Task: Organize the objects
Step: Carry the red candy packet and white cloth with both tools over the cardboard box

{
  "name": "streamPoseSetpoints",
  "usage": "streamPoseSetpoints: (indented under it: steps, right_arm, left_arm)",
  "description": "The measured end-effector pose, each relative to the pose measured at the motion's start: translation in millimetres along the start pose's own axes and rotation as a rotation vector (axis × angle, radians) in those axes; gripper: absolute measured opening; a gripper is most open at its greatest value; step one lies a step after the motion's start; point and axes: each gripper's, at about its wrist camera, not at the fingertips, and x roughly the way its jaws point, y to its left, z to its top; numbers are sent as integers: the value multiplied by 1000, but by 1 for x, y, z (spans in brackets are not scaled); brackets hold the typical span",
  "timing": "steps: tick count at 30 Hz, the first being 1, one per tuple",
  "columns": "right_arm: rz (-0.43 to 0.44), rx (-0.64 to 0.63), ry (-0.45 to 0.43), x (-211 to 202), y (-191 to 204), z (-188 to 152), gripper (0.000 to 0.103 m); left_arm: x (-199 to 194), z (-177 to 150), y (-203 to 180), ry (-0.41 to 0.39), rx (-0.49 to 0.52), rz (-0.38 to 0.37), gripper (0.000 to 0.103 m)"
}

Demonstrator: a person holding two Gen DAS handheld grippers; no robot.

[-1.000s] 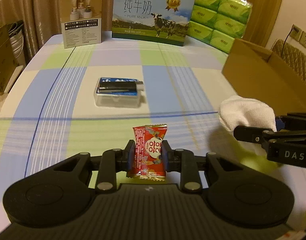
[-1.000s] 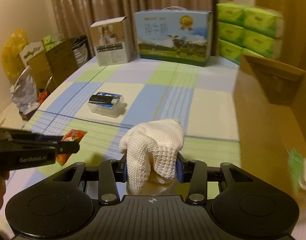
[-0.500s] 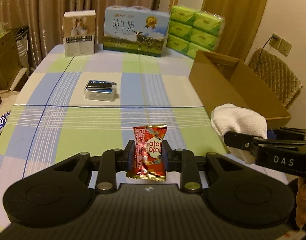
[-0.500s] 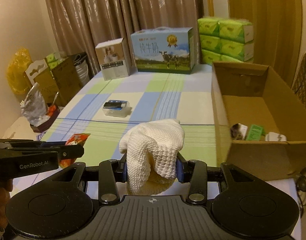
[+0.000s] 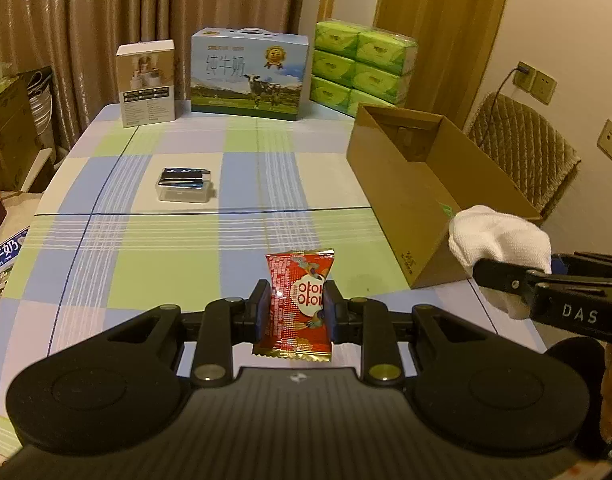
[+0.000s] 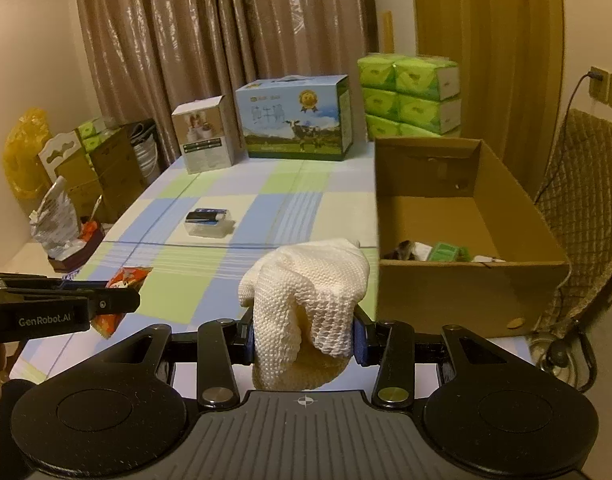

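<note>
My left gripper (image 5: 297, 307) is shut on a red snack packet (image 5: 298, 300) and holds it above the near edge of the checked table (image 5: 153, 264). My right gripper (image 6: 303, 336) is shut on a white knitted cloth (image 6: 306, 292), held up just left of the open cardboard box (image 6: 466, 280). The cloth (image 5: 500, 236) and right gripper (image 5: 518, 270) show at the right of the left wrist view. The packet (image 6: 119, 280) and the left gripper (image 6: 117, 300) show at the left of the right wrist view. A clear plastic case with a dark item on it (image 5: 184, 186) lies mid-table.
The cardboard box (image 5: 410, 184) on the table's right side holds a few small items (image 6: 442, 251). At the far edge stand a small carton (image 5: 146, 82), a milk carton box (image 5: 247, 74) and stacked green tissue packs (image 5: 362, 66). A chair (image 6: 582, 208) stands to the right.
Both grippers have pulled back and risen from the table with their loads still held. The whole table and the inside of the box have come into view.
</note>
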Motion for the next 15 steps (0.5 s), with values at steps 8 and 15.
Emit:
streamPoseSetpoints:
  steps: [8, 15]
  right_arm:
    - [-22, 11, -19, -15, -11, 1, 40]
    - [-46, 24, -28, -23, -27, 3, 40]
  left_arm:
    - [-4, 1, -18, -5, 23, -14, 23]
    - [-5, 5, -31, -9, 44, -25, 23]
